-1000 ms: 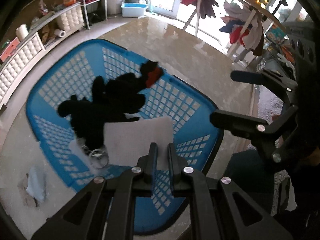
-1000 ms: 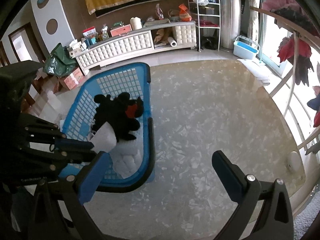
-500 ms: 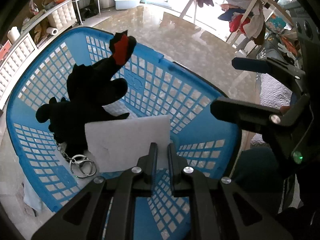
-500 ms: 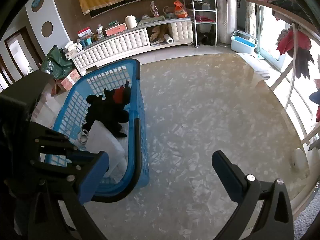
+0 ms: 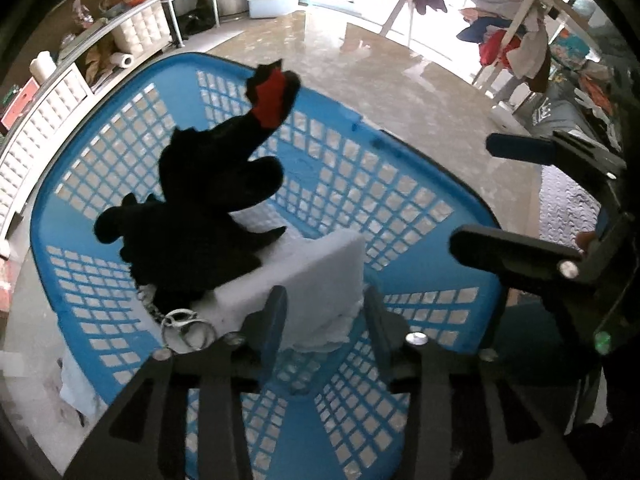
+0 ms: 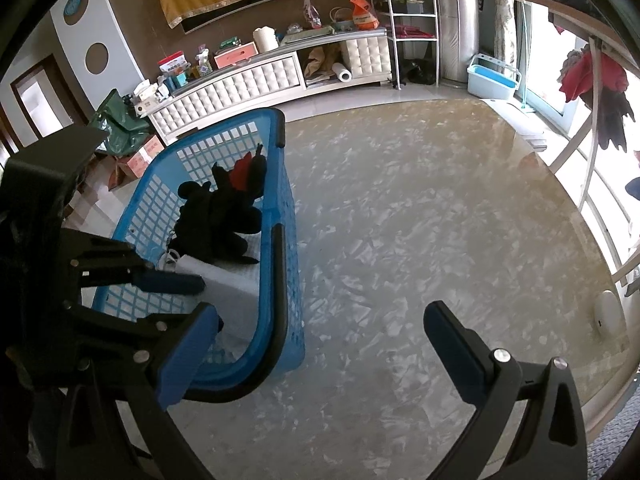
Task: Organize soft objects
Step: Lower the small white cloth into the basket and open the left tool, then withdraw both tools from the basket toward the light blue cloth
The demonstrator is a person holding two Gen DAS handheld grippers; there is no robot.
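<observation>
A blue mesh laundry basket (image 5: 400, 200) stands on the floor, also seen at the left of the right wrist view as the basket (image 6: 280, 280). In it lies a black plush toy (image 5: 200, 208) with a red patch and a metal key ring (image 5: 186, 326). A white foam block (image 5: 304, 276) rests against the plush, its near end between the fingers of my left gripper (image 5: 324, 316). Those jaws are opening and the pads stand clear of the foam. My right gripper (image 6: 320, 344) hangs open over the floor beside the basket's rim, holding nothing.
Marbled floor (image 6: 420, 220) stretches right of the basket. A low white cabinet (image 6: 260, 80) and a wire shelf (image 6: 412, 24) line the far wall, with a light blue tub (image 6: 494, 76) near the window. A drying rack with clothes (image 5: 516, 52) stands at the right. White cloth (image 5: 76, 392) lies by the basket.
My left gripper was shut on the thin edge of the white foam; its jaws have now spread and the foam lies in the basket against the plush. The right gripper stays open.
</observation>
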